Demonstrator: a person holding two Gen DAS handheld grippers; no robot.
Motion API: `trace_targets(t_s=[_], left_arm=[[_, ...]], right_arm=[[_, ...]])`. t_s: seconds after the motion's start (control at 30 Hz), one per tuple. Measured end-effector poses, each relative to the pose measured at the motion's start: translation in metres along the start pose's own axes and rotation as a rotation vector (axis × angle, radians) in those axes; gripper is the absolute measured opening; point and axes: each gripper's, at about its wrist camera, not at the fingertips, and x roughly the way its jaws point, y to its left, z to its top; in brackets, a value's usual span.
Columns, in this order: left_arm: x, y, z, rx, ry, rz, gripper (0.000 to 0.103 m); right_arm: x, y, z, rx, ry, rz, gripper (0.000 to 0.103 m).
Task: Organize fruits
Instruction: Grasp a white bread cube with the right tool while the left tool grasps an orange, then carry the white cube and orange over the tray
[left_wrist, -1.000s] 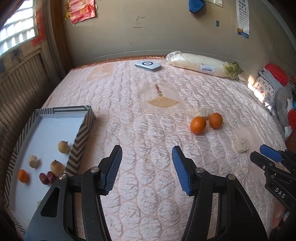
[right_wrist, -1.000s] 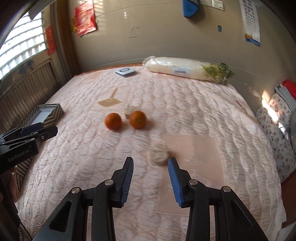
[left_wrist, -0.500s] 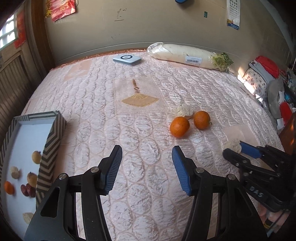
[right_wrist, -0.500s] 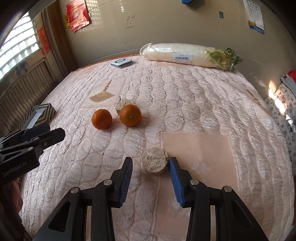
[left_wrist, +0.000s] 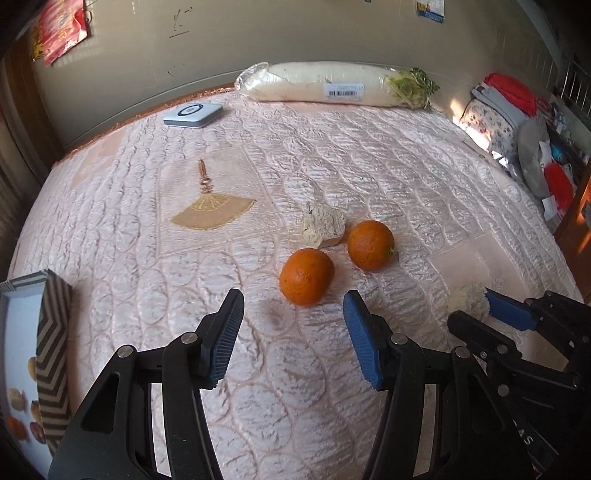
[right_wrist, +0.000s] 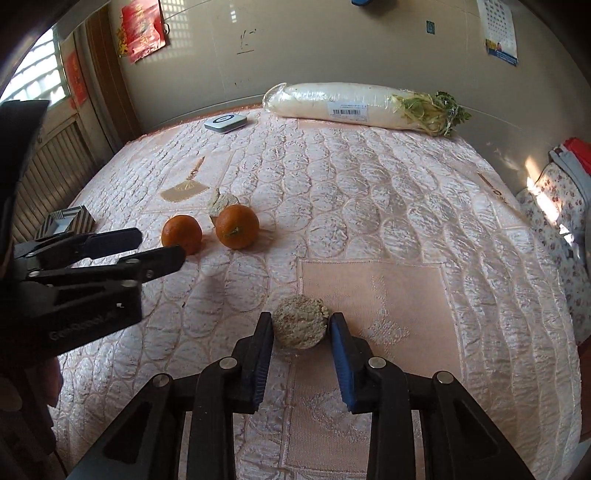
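**Right jaws closing in on the beige lump; left lined up on an orange**

My right gripper (right_wrist: 301, 334) sits low on the quilt (right_wrist: 388, 206) with the rough beige lump (right_wrist: 301, 326) between its fingers. The gap is narrow, both pads at or just off the lump's sides. I cannot tell from either view whether they actually touch, so I log it as not yet gripped. The lump rests on the plain peach patch of the quilt.

My left gripper (left_wrist: 293, 334) is spread wide and holds nothing. The near orange (left_wrist: 306, 276) lies just ahead of the gap, slightly toward the left finger. The far orange (left_wrist: 370, 244) is just beside it, with a second beige lump (left_wrist: 322, 223) behind and between the two.

The tray (left_wrist: 51, 332) is at the far left edge of the left view, some fruit already in it.

Risks from here:
- The lump looks crumbly. Squeezing hard could break it.
- The quilt is soft and tufted. Pressing down may catch fabric in the pads.
- The oranges are round on a yielding surface. A nudge from a finger could roll one into the other, or away.
- The two grippers are near each other. Swinging the right toward the tray crosses the left's path.
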Motion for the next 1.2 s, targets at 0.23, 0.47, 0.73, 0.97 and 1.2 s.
trace_targets(t_s=[0.23,0.47,0.73,0.97,1.2], left_arm=[[0.011,0.006,0.004,-0.035,-0.008,-0.044,0.036],[-0.001,0.014,-0.007,-0.058,-0.018,-0.027,0.028],[-0.042,0.036,-0.038,-0.117,-0.063,0.049,0.028],[-0.072,0.06,-0.07,-0.168,-0.098,0.124,0.028],[-0.1,0.091,-0.093,-0.225,-0.138,0.208,0.028]], right_arm=[[0.001,0.002,0.0,-0.011,-0.009,-0.009,0.03],[-0.003,0.009,-0.001,-0.029,-0.024,0.006,0.03],[-0.015,0.031,-0.005,-0.07,-0.044,0.052,0.03],[-0.019,0.061,-0.009,-0.096,-0.049,0.126,0.03],[-0.024,0.108,-0.012,-0.173,-0.054,0.193,0.03]])
